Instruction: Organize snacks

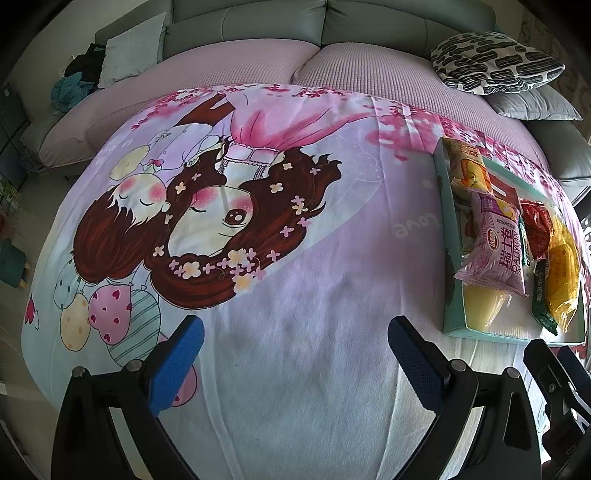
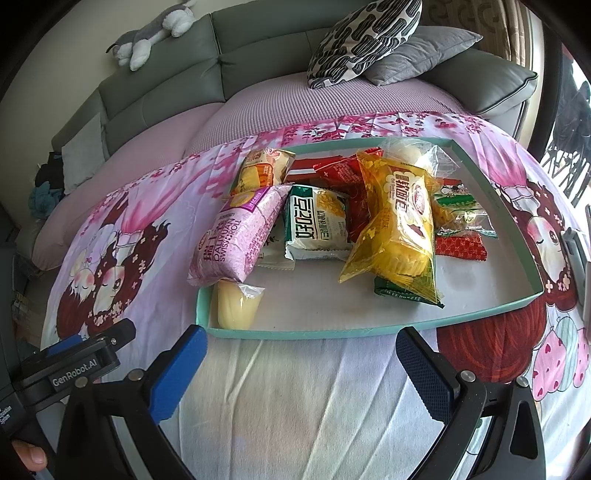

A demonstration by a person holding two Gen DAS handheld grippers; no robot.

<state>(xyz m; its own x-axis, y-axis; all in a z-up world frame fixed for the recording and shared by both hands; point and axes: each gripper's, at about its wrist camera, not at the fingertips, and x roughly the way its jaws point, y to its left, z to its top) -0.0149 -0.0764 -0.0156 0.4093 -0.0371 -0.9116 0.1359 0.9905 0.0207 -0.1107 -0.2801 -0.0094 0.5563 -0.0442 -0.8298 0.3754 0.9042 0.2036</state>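
Note:
A teal-rimmed tray (image 2: pixel 369 330) lies on the cartoon-print cloth and holds several snack packs: a pink roll pack (image 2: pixel 236 236), a white-green pack (image 2: pixel 317 227), a yellow cake pack (image 2: pixel 400 229), an orange pack (image 2: pixel 264 170), red packs (image 2: pixel 343 173) and a pale yellow jelly cup (image 2: pixel 236 304). My right gripper (image 2: pixel 299 363) is open and empty just in front of the tray's near rim. My left gripper (image 1: pixel 295 354) is open and empty over bare cloth, left of the tray (image 1: pixel 448 236). The pink pack (image 1: pixel 495 247) overhangs the tray's left rim.
The cloth (image 1: pixel 258 221) covers a lilac sofa seat (image 1: pixel 236 70). A black-white patterned cushion (image 2: pixel 365 40) and a grey cushion (image 2: pixel 421 55) lie behind the tray. A plush toy (image 2: pixel 155 33) sits on the sofa back. The other gripper shows at the left edge (image 2: pixel 74 365).

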